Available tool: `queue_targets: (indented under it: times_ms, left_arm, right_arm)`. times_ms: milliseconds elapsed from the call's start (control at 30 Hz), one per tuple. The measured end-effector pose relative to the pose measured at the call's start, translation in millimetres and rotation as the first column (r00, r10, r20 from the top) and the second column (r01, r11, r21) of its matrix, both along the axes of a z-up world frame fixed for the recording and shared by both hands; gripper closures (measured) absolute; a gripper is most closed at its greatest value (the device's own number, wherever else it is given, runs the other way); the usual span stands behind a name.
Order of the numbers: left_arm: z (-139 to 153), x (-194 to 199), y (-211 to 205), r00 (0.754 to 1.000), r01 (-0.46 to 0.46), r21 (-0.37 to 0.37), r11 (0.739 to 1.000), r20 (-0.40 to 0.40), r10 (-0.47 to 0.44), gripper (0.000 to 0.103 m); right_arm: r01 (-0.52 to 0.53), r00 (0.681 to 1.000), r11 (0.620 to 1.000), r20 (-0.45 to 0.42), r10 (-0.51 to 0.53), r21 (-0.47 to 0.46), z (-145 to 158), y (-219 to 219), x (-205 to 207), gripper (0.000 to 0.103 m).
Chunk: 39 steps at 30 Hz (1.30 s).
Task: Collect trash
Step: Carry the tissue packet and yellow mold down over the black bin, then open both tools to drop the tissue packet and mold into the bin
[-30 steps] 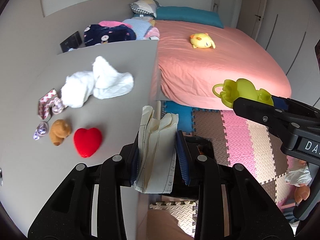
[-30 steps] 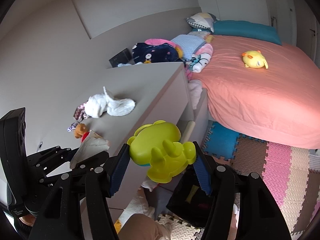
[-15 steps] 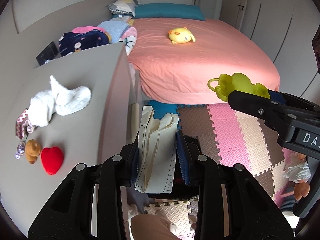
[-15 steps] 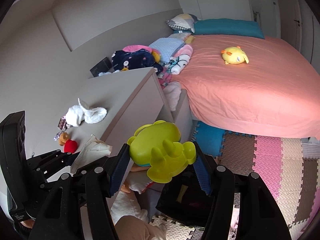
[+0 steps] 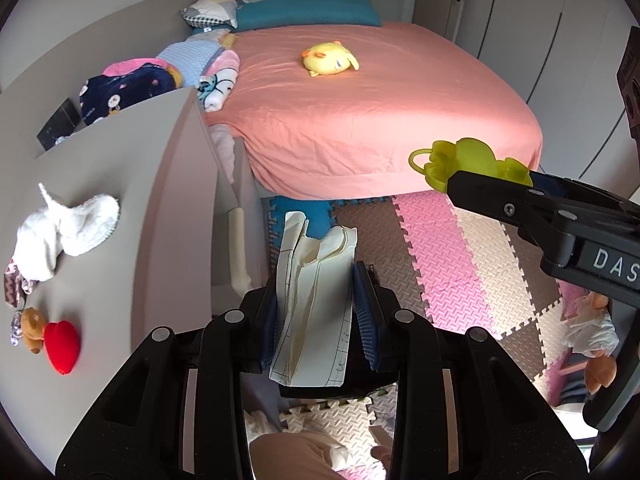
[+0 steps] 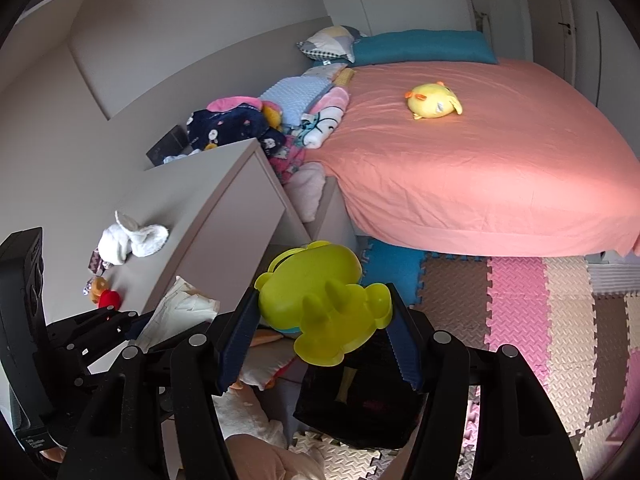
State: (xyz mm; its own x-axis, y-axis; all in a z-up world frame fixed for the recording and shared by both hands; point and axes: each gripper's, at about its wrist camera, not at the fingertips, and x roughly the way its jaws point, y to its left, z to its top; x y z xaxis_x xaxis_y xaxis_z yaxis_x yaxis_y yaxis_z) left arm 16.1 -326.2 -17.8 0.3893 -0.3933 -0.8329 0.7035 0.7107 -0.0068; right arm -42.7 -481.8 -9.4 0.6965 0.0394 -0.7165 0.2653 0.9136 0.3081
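Note:
My left gripper (image 5: 316,280) is shut on a crumpled cream paper (image 5: 316,300) with ruled lines, held upright in the air beside the grey dresser (image 5: 120,216). The paper also shows in the right wrist view (image 6: 180,308). My right gripper (image 6: 324,312) is shut on a lime-green plastic toy (image 6: 320,304), which also shows in the left wrist view (image 5: 468,160). A black bin or bag (image 6: 360,404) sits on the floor mats just below and behind both grippers; only part of it shows.
On the dresser top lie a white cloth (image 5: 64,228), a red heart (image 5: 62,346) and a small brown bear (image 5: 32,322). A pink bed (image 5: 380,112) with a yellow plush (image 5: 330,58) stands ahead. Foam mats (image 5: 460,264) cover the floor. More toys lie at right (image 5: 592,332).
Both grippers have swung right, off the dresser top and out over the floor mats, each still holding its item. The dresser now sits further left in both views.

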Motion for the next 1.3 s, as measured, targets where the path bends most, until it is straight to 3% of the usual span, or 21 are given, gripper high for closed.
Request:
queue_targets:
  times_ms: [300, 367, 400, 467, 500, 1300]
  left_arm:
    - [-19.1, 0.9, -13.5, 0.999, 0.027, 0.03, 0.999, -0.034, -0.026, 0.07]
    - [-21.1, 2.6, -12.2, 0.999, 0.024, 0.037, 0.999, -0.042, -0.022, 0.065]
    - [-22.2, 3.8, -11.4, 0.999, 0.02, 0.045, 0.999, -0.048, -0.018, 0.059]
    - [-22.9, 6.6, -8.1, 0.999, -0.008, 0.053, 0.999, -0.05, 0.011, 0.015]
    - [-21.9, 7.6, -5.5, 0.999, -0.025, 0.047, 0.999, -0.037, 0.026, 0.013]
    - [-15.0, 23.2, 39.1, 0.992, -0.126, 0.044, 0.991, -0.018, 0.127, 0.012]
  right_arm:
    - [0.032, 0.999, 0.999, -0.034, -0.031, 0.011, -14.2, -15.2, 3.1, 0.04]
    - [0.021, 0.999, 1.0, -0.038, -0.021, 0.015, -15.6, -14.3, 6.6, 0.04]
    - [0.019, 0.999, 1.0, -0.038, -0.018, 0.015, -15.7, -14.1, 8.1, 0.038]
    - [0.023, 0.999, 1.0, -0.041, -0.023, 0.008, -15.5, -13.2, 11.0, 0.024]
    - [0.037, 0.999, 0.999, -0.035, -0.037, -0.004, -14.7, -12.5, 11.8, 0.023]
    - [-0.005, 1.0, 1.0, -0.031, 0.004, -0.024, -8.0, 21.6, 29.0, 0.023]
